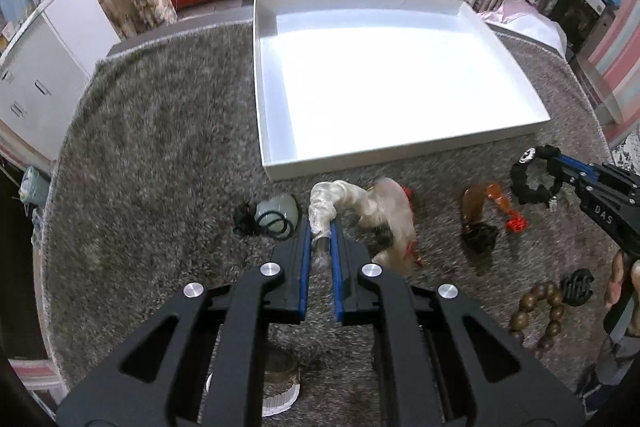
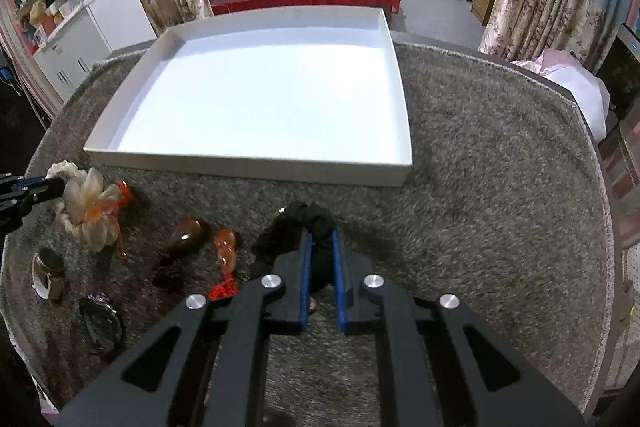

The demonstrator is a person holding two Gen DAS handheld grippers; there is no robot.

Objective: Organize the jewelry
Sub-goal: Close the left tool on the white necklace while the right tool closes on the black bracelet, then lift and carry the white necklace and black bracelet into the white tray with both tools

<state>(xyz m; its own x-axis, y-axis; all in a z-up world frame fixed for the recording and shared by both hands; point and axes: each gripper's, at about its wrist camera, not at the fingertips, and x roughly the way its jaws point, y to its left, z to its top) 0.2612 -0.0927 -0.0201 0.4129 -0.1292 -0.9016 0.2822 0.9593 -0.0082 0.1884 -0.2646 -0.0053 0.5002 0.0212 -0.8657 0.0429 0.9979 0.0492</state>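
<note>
The cream flower scrunchie (image 1: 360, 203) is pinched at its band end between the nearly closed jaws of the left gripper (image 1: 321, 227), its petals and orange trim hanging to the right, just short of the white tray (image 1: 276, 163). The black beaded bracelet (image 1: 534, 179) sits clamped in the right gripper (image 2: 320, 243), whose jaws are likewise almost shut on it. Both pieces look lifted or lifting off the grey carpet (image 1: 160, 147) that covers the desk, so the step in hand is probably the carry: two items picked up, neither yet in the tray.

The next move calls for bringing each piece forward over the tray's low near wall, high enough that the dangling petals and beads clear the rim, then opening over the bare white floor, well apart from each other.

The tray is empty, so room inside is ample. Left on the carpet are the pale pendant on a black cord (image 1: 276, 215), the amber gourd (image 2: 225, 251), a dark brown gourd (image 2: 186, 235) and the wooden bead bracelet (image 1: 540, 311); these lie near the grippers' paths.
</note>
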